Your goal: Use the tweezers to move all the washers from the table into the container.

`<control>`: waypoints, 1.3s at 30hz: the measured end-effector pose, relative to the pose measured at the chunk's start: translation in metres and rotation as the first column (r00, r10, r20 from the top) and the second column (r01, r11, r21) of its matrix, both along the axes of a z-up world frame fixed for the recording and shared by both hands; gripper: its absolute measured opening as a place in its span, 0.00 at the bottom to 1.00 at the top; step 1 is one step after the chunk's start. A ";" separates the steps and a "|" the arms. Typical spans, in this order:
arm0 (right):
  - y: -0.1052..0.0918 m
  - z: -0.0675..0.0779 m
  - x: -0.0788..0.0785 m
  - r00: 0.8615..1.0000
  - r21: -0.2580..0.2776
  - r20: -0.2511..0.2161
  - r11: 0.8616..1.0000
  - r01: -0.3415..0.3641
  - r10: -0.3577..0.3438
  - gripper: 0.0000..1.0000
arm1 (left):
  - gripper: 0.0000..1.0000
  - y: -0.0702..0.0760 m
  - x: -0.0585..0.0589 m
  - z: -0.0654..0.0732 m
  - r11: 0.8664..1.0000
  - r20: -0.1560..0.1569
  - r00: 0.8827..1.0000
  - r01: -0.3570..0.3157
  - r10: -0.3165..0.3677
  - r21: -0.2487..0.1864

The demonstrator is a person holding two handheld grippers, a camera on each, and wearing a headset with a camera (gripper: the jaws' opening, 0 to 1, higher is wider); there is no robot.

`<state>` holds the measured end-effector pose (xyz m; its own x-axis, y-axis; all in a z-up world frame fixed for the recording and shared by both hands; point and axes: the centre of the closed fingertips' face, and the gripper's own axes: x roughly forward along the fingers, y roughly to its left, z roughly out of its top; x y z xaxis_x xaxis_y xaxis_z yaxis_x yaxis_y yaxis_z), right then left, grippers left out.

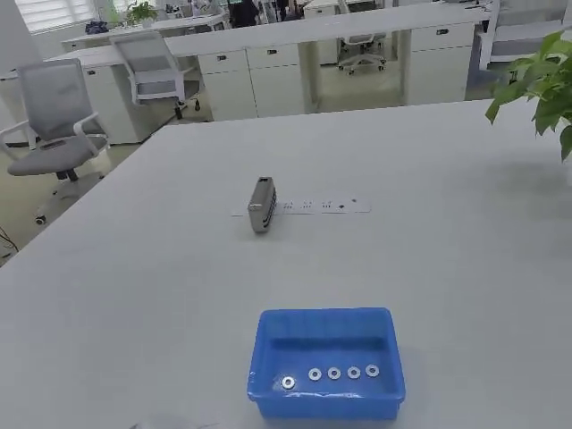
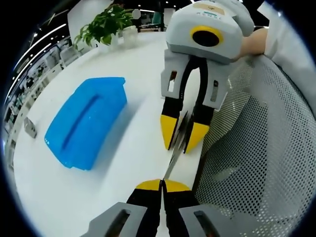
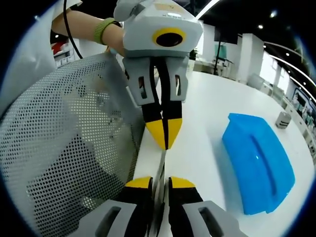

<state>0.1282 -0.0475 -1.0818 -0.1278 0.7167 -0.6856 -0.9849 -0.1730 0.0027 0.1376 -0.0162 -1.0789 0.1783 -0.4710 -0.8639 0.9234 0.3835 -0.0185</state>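
Washers lined up inside blue bin; tweezers clamped by left gripper and right gripper; label unreadable.

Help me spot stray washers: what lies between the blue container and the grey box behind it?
Nothing: in the head view the table is bare between the blue container and the grey box; five washers lie inside the container.
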 end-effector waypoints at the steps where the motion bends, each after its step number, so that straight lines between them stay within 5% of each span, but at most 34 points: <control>1: 0.000 0.002 0.000 1.000 0.008 -0.006 1.000 0.002 -0.002 0.11 | 0.00 0.000 0.000 -0.001 1.000 0.003 1.000 0.004 -0.005 0.006; 6: -0.003 0.009 0.006 0.998 0.034 -0.027 0.998 0.055 -0.054 0.15 | 0.00 0.000 0.002 0.001 1.000 0.016 1.000 -0.002 0.002 0.001; 10: -0.011 0.021 0.017 0.989 0.071 -0.046 0.987 0.141 -0.138 0.23 | 0.00 0.005 0.005 0.009 0.993 0.018 0.994 -0.106 0.107 -0.048; 16: -0.037 0.049 0.042 0.937 0.167 -0.108 0.923 0.348 -0.333 0.32 | 0.07 0.020 0.004 0.029 0.960 0.059 0.965 -0.247 0.256 -0.131; 19: -0.059 0.061 0.053 0.885 0.194 -0.164 0.865 0.463 -0.437 0.37 | 0.13 0.026 0.003 0.038 0.931 0.075 0.939 -0.317 0.335 -0.180; 20: -0.069 0.066 0.058 0.868 0.204 -0.161 0.845 0.495 -0.470 0.39 | 0.14 0.029 0.003 0.042 0.915 0.080 0.926 -0.348 0.370 -0.206; 22: -0.084 0.070 0.064 0.851 0.206 -0.145 0.826 0.524 -0.504 0.41 | 0.19 0.033 0.004 0.047 0.888 0.081 0.903 -0.393 0.421 -0.239; 28: -0.126 0.090 0.077 0.789 0.225 -0.085 0.760 0.610 -0.608 0.48 | 0.37 0.044 0.014 0.073 0.783 0.126 0.808 -0.499 0.575 -0.372; 31: -0.146 0.103 0.084 0.744 0.255 -0.065 0.710 0.657 -0.665 0.51 | 0.46 0.048 0.022 0.099 0.688 0.146 0.727 -0.536 0.670 -0.490; 33: -0.157 0.111 0.087 0.714 0.273 -0.050 0.678 0.683 -0.699 0.54 | 0.53 0.050 0.026 0.115 0.637 0.152 0.687 -0.537 0.711 -0.554; 36: -0.172 0.121 0.093 0.666 0.309 -0.049 0.623 0.719 -0.745 0.59 | 0.61 0.052 0.029 0.136 0.560 0.142 0.631 -0.536 0.763 -0.632; 39: -0.185 0.130 0.097 0.614 0.342 -0.050 0.564 0.752 -0.788 0.64 | 0.67 0.054 0.030 0.155 0.511 0.151 0.589 -0.511 0.794 -0.691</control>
<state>0.2247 -0.2324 -0.9522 0.6257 0.6748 -0.3914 -0.7354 0.6776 -0.0074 0.1680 0.0373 -0.9240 0.8868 -0.3835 -0.2579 0.3589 0.9230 -0.1384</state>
